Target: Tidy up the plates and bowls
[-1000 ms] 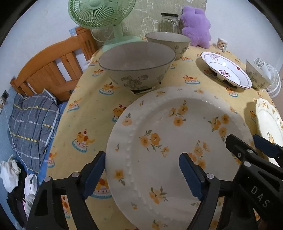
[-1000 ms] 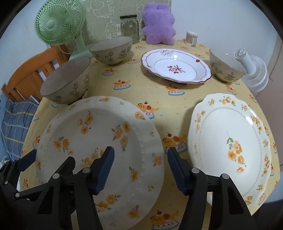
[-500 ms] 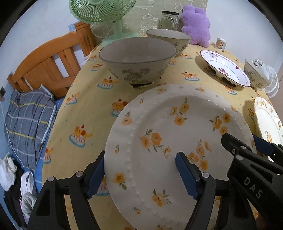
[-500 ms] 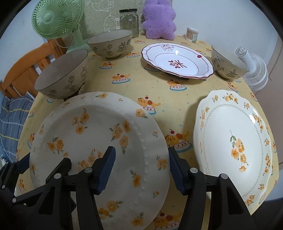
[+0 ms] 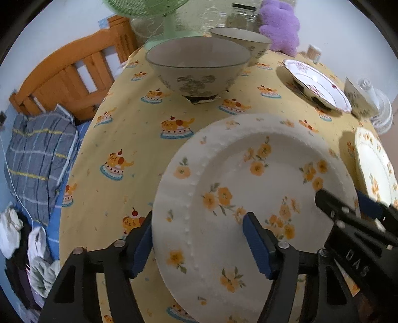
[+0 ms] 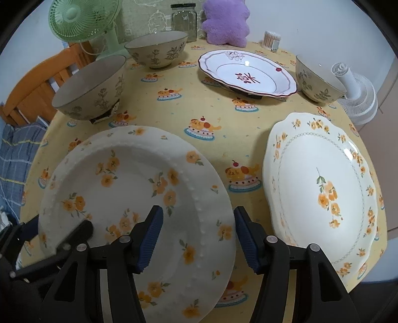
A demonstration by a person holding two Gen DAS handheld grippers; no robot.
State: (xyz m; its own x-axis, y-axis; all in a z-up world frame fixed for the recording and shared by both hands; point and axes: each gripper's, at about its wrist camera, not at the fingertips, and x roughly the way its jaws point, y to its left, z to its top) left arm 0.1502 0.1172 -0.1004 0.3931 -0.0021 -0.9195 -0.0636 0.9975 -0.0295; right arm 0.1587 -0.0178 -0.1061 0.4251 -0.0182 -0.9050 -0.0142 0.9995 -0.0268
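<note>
Both sets of jaws have just been closing in on the beaded plate (image 6: 129,198), and compared with a second ago the gap on each side is clearly narrower. My left gripper (image 5: 196,242) straddles the plate's left rim: one blue pad sits outside the edge over the tablecloth (image 5: 119,129), the other over the plate's inner surface, and I see a slim gap at the outer pad, so I read it as open around the rim, not yet clamped. My right gripper (image 6: 199,239) straddles the right rim the same way, left pad over the plate, right pad just off its edge; it too looks open, with the rim between the pads. The plate with orange flowers lies on the near left part of the round table. Just beside it to the right, with a strip of cloth between them, lies the scalloped plate (image 6: 321,188), also with orange flowers. Behind the beaded plate stands a large bowl (image 6: 92,87), with a second bowl (image 6: 156,49) farther back. The red-trimmed plate (image 6: 248,72) sits at the far centre, and a third bowl (image 6: 316,79) stands to its right, next to a white fan (image 6: 355,97). A green fan (image 6: 82,20), a glass jar (image 6: 184,21) and a purple plush toy (image 6: 226,22) line the far edge.
</note>
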